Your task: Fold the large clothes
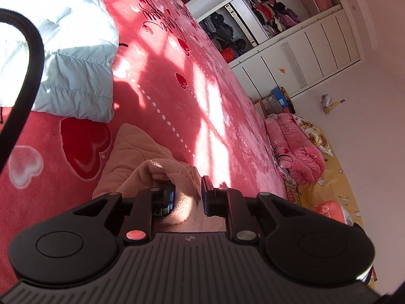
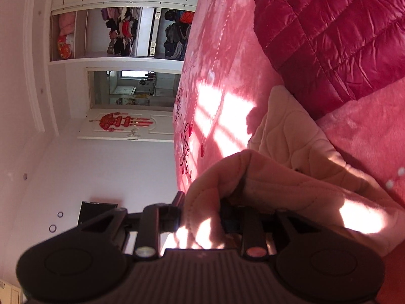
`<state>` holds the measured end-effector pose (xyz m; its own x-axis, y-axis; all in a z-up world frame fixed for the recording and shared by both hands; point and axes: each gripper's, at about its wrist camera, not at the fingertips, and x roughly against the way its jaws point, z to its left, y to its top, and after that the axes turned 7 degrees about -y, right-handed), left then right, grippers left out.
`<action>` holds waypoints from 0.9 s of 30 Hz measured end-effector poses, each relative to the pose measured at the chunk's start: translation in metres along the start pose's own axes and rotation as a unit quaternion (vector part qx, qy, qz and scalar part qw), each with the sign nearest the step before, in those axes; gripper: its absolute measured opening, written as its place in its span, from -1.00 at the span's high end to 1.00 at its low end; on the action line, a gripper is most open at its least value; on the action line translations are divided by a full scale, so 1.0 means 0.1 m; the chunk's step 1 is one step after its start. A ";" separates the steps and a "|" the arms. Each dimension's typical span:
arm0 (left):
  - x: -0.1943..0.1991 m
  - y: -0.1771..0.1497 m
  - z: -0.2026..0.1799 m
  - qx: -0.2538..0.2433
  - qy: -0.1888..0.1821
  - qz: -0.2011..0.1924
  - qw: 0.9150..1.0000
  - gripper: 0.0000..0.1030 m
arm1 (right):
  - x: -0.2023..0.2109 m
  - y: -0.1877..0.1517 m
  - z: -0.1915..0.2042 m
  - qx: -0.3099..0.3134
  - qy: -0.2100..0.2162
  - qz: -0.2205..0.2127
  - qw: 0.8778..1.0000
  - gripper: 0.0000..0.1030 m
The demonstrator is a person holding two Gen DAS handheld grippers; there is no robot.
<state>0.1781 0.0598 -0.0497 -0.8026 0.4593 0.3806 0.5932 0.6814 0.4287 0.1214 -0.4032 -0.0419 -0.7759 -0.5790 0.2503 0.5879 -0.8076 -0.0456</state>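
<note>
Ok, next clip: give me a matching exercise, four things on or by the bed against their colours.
Things:
1. puffer jacket beyond the left gripper
2. puffer jacket beyond the right gripper
3. quilted garment between the right gripper's fingers
4. blanket on the bed

Colours:
A. pink with red hearts
B. beige
C. pale blue
D. dark magenta

Pairs: 1-C, 2-D, 3-B, 4-A

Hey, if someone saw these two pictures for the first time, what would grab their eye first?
Probably the pink bedspread with red hearts and window-shaped sun patches, filling both views. Next, the beige quilted garment bunched right at both grippers: the left gripper and the right gripper each have its cloth between their fingers. Then the two folded puffer jackets: a pale blue jacket upper left in the left view, a magenta jacket upper right in the right view.
</note>
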 end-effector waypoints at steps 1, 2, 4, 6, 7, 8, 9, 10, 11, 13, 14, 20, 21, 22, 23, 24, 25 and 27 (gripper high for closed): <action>-0.04 0.02 0.00 0.000 0.004 0.001 1.000 0.60 | -0.05 0.02 -0.03 -0.004 0.003 0.000 1.000 0.29; -0.06 0.03 0.00 -0.003 0.006 0.001 1.000 0.59 | -0.10 0.05 -0.06 -0.008 0.006 -0.004 1.000 0.24; -0.09 0.05 -0.02 -0.009 0.010 0.000 1.000 0.53 | -0.16 0.10 -0.10 -0.021 0.012 -0.007 1.000 0.02; -0.08 0.11 -0.01 -0.008 0.009 -0.007 1.000 0.43 | -0.22 0.16 -0.12 -0.041 0.021 -0.008 0.999 -0.13; -0.06 0.12 -0.02 -0.007 0.011 -0.013 1.000 0.32 | -0.23 0.19 -0.12 -0.048 0.022 -0.010 0.999 -0.19; -0.06 0.14 -0.02 -0.010 0.016 -0.020 1.000 0.22 | -0.26 0.24 -0.11 -0.056 0.021 -0.012 0.998 -0.23; -0.04 0.16 -0.02 -0.020 0.027 -0.037 0.999 -0.07 | -0.27 0.27 -0.12 -0.062 0.019 -0.015 0.998 -0.28; -0.02 0.17 -0.03 -0.028 0.037 -0.053 0.998 -0.13 | -0.29 0.30 -0.13 -0.068 0.016 -0.017 0.997 -0.31; -0.01 0.20 -0.03 -0.031 0.040 -0.062 0.997 -0.13 | -0.32 0.32 -0.12 -0.076 0.010 -0.018 0.997 -0.33; -0.01 0.25 -0.02 -0.029 0.041 -0.070 0.996 -0.13 | -0.33 0.35 -0.14 -0.089 0.002 -0.019 0.996 -0.38; -0.01 0.26 -0.03 -0.033 0.045 -0.073 0.996 -0.13 | -0.34 0.36 -0.13 -0.089 -0.001 -0.019 0.996 -0.42; 0.05 0.20 -0.19 -0.105 0.067 -0.087 0.988 -0.13 | -0.30 0.40 -0.08 -0.126 0.015 -0.014 0.992 -0.75; 0.06 0.18 -0.23 -0.119 0.067 -0.087 0.987 -0.14 | -0.28 0.43 -0.07 -0.133 0.021 -0.017 0.991 -0.76; 0.09 0.13 -0.26 -0.135 0.067 -0.085 0.985 -0.16 | -0.23 0.47 -0.04 -0.130 0.030 -0.026 0.991 -0.77; 0.10 0.09 -0.29 -0.151 0.068 -0.081 0.983 -0.18 | -0.19 0.51 0.01 -0.121 0.035 -0.036 0.991 -0.77; 0.13 0.02 -0.31 -0.171 0.070 -0.073 0.980 -0.22 | -0.13 0.54 0.06 -0.110 0.038 -0.045 0.992 -0.79; 0.15 -0.05 -0.34 -0.186 0.072 -0.066 0.978 -0.24 | -0.08 0.56 0.12 -0.099 0.042 -0.052 0.993 -0.82; 0.17 -0.18 -0.36 -0.204 0.070 -0.046 0.975 -0.31 | 0.02 0.56 0.22 -0.070 0.050 -0.059 0.995 -0.88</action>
<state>0.1563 0.0342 -0.0215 -0.8545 0.3041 0.4210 0.5169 0.4190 0.7465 0.1578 -0.4475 -0.0230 -0.8604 -0.4820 0.1655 0.4596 -0.8742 -0.1568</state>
